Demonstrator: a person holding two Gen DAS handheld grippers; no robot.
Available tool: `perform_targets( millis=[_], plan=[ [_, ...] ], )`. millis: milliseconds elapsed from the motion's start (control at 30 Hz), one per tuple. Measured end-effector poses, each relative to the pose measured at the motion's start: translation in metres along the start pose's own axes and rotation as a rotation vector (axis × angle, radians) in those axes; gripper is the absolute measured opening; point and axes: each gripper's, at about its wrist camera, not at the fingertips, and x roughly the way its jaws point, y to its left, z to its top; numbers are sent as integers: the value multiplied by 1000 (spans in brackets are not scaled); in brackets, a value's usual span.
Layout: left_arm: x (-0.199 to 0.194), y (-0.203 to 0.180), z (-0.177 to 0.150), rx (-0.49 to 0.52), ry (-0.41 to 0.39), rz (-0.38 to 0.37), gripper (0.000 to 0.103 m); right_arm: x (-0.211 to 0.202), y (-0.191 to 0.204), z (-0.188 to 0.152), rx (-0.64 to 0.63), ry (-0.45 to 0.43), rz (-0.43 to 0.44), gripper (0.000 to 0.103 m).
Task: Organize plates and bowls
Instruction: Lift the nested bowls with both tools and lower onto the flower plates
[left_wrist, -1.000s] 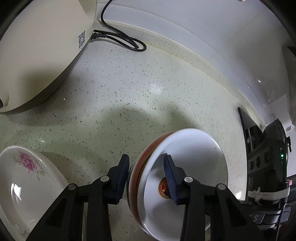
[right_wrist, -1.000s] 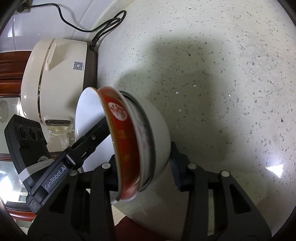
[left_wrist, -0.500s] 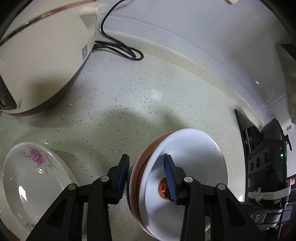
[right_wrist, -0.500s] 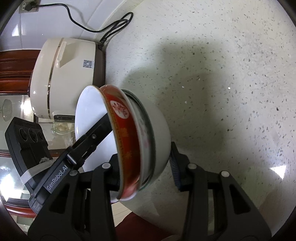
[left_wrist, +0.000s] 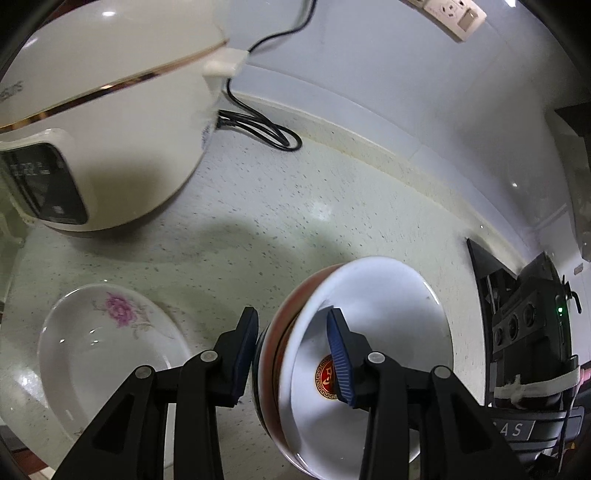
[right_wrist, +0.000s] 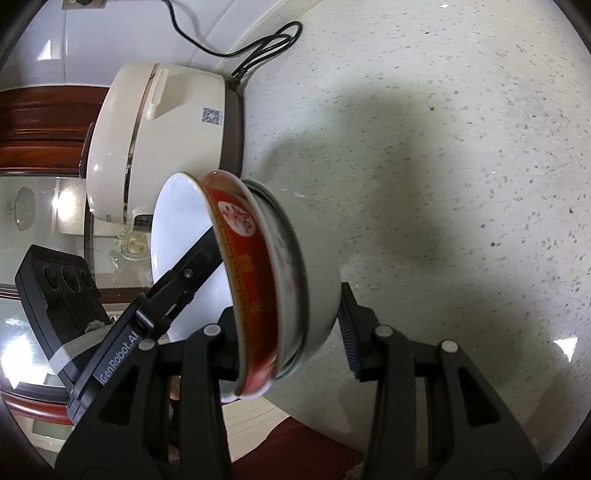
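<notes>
Pinching bowl stack (left_wrist: 354, 354) rim with left gripper (left_wrist: 291, 350), right gripper (right_wrist: 284, 343) clamping opposite side; tilted above table (left_wrist: 258, 229), sharing weight.

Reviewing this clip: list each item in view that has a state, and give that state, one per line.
left gripper: shut on the bowl stack's rim.
right gripper: shut on the same stack.
bowl stack: nested, tilted on edge, held off the counter.
flowered plate: lying flat on the counter, empty.
rice cooker: lid closed.
black cord: looped on the counter behind the cooker.
</notes>
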Motion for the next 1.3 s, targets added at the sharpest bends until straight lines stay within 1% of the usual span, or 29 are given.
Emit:
perform_targets(
  millis=[333,567,1000,1167,1300],
  plan=[
    [-25,24,1,-74,-50,23,40,16,30,-1,-48,36,12,45],
    [-37,46,-3,-134,-71,39,40,31,48,-7,-87,86,11,45],
    [-57,103,-17,-273,-106,92,40,86,93,-15,-191,201,-20,45],
    [-54,126,-26,-341,-98,111,40,108,104,-21,-224,241,-44,45],
    [-51,137,-32,-376,-87,121,40,123,108,-28,-229,275,-57,45]
  ],
)
